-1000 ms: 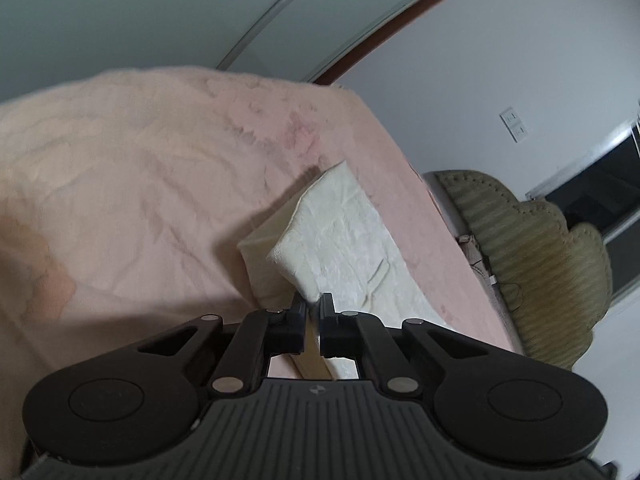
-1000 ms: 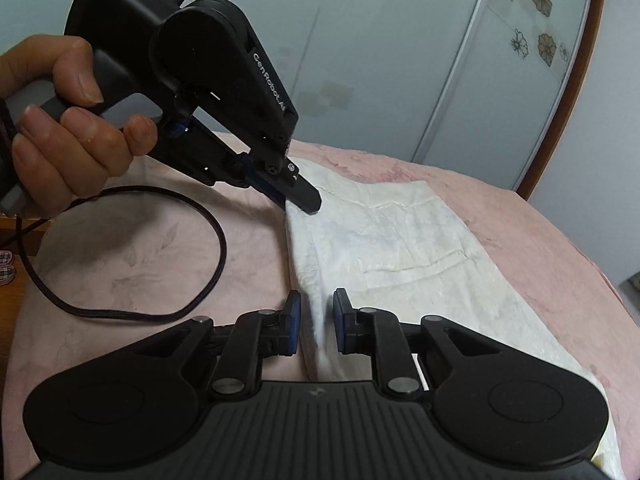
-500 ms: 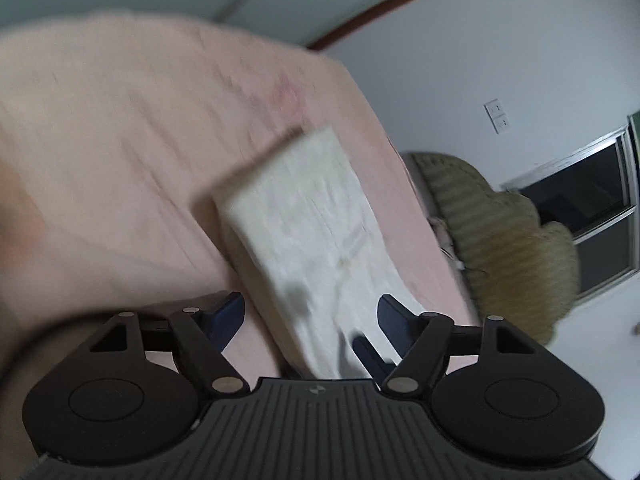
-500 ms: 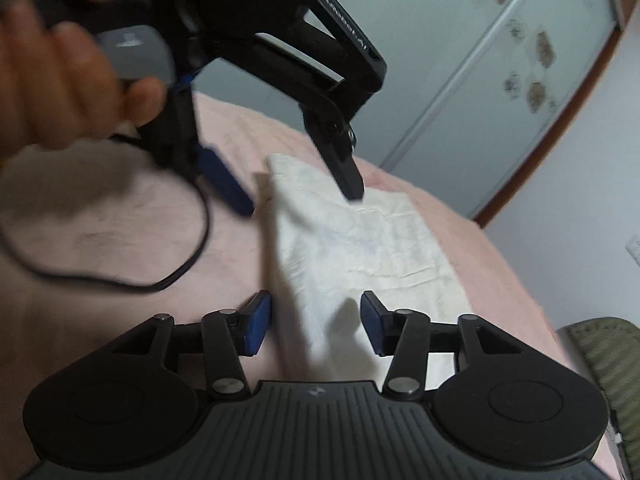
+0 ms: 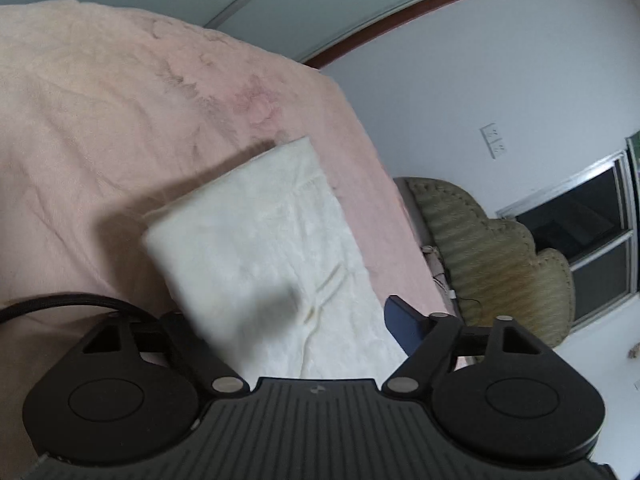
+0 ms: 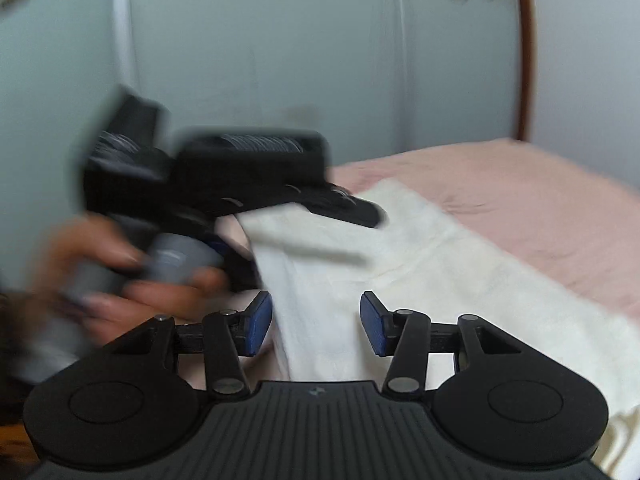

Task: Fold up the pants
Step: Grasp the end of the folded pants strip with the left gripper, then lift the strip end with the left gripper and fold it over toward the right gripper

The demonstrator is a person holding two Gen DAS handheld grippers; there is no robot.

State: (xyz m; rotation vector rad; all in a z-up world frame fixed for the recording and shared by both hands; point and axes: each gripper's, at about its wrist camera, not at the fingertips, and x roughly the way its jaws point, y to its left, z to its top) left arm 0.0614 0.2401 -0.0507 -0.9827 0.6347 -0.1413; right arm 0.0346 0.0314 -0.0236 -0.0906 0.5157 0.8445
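Note:
The white pants (image 5: 260, 240) lie folded in a long strip on the pink bed cover (image 5: 100, 120). They also show in the right wrist view (image 6: 400, 260). My left gripper (image 5: 280, 320) is open, its jaws wide apart over the near end of the pants; the left finger is hidden behind the cloth edge. In the right wrist view the left gripper (image 6: 352, 212) is blurred, held by a hand (image 6: 120, 280), with a finger over the pants' end. My right gripper (image 6: 316, 322) is open with the pants' edge between its blue pads, touching nothing I can see.
A black cable (image 5: 72, 304) runs over the cover at the left. An olive padded chair (image 5: 492, 256) stands beside the bed at the right, under a dark window (image 5: 580, 232). Pale sliding wardrobe doors (image 6: 280, 60) stand behind the bed.
My left gripper was shut on the pants' end a second ago; it has opened and let go. My right gripper has opened wider. Both grippers have shifted, with motion blur.

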